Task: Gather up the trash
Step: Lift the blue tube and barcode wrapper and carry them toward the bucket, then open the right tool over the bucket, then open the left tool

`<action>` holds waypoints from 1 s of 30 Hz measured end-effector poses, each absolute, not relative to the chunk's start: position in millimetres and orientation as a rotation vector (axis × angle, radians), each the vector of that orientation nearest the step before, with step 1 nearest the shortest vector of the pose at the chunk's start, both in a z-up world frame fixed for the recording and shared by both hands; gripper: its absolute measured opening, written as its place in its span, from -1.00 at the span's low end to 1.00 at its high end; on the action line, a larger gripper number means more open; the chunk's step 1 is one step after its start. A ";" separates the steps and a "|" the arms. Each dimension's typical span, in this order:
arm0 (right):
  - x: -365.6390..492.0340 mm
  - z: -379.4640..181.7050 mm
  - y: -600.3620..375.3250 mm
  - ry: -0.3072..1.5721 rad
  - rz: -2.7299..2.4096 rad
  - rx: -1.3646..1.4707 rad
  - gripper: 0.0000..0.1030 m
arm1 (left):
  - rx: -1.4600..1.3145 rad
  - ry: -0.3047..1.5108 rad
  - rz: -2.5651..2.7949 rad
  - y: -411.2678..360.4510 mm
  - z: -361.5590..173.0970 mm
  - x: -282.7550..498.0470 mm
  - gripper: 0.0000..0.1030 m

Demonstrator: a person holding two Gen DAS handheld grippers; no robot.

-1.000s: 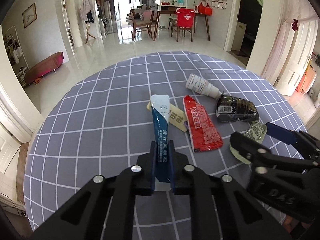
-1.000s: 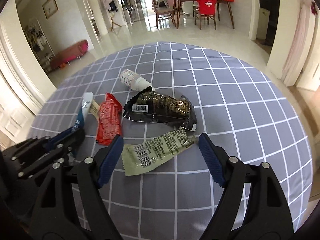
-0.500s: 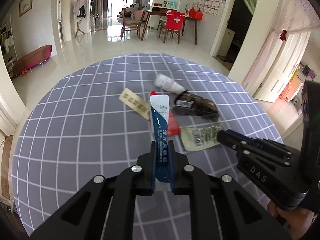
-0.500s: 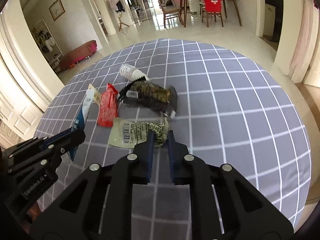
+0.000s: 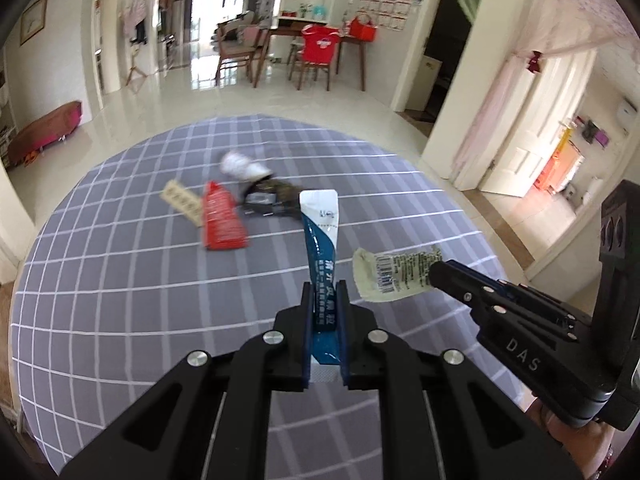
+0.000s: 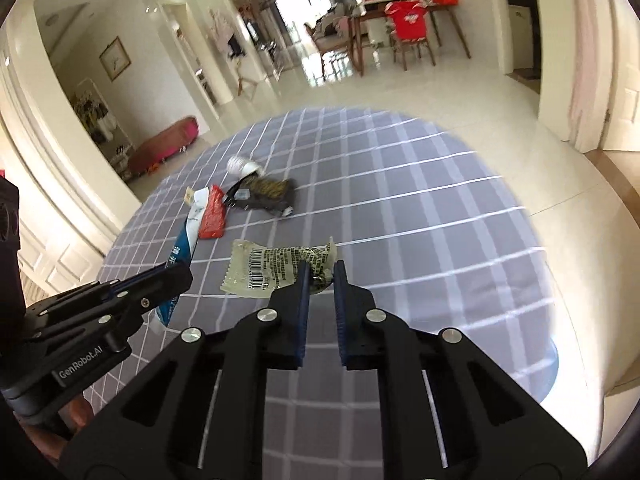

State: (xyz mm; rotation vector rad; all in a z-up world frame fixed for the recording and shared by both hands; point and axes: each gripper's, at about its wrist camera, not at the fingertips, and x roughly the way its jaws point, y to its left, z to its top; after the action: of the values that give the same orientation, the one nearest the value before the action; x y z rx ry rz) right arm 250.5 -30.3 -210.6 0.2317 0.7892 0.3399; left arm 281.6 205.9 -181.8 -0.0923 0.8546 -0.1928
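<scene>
My left gripper (image 5: pixel 324 292) is shut on a blue and white wrapper (image 5: pixel 322 236) and holds it up above the round table (image 5: pixel 120 280). My right gripper (image 6: pixel 319 270) is shut on the end of a pale green wrapper (image 6: pixel 272 268), also lifted; it shows in the left wrist view (image 5: pixel 390 276). On the table lie a red packet (image 5: pixel 222 222), a dark foil packet (image 5: pixel 270 198), a small white bottle (image 5: pixel 240 164) and a beige strip (image 5: pixel 182 200).
The table has a grey cloth with a white grid (image 6: pixel 420 220). Its right edge drops to a tiled floor (image 6: pixel 560 184). A dining table with red-covered chairs (image 5: pixel 320 48) stands far behind. A pink bench (image 5: pixel 44 130) is at the left.
Both grippers have risen and pulled back with their wrappers. The right gripper went from open around the green wrapper to shut on it and lifted it off the table.
</scene>
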 end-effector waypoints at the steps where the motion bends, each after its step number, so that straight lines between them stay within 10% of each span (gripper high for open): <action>1: 245.1 -206.9 -41.8 0.770 0.326 0.241 -0.77 | -0.084 0.847 -0.209 194.3 -178.1 278.7 -0.80; 23: 152.9 -212.4 -276.3 0.604 0.009 0.469 -0.76 | 0.121 0.891 -0.546 -61.9 -193.7 261.0 -0.80; 26: 159.9 -234.7 -298.3 0.642 0.019 0.555 -0.64 | 0.139 0.912 -0.554 -78.8 -204.4 267.6 -0.80; 30: 161.3 -265.3 -322.4 0.705 -0.041 0.614 0.04 | 0.164 0.943 -0.564 -95.1 -218.5 271.2 -0.80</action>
State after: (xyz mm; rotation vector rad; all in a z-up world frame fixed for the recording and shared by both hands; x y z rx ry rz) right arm 161.3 -322.4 -265.3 0.6143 0.7051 -0.0413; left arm 271.2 -95.1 -218.5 0.1641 0.9429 -0.5641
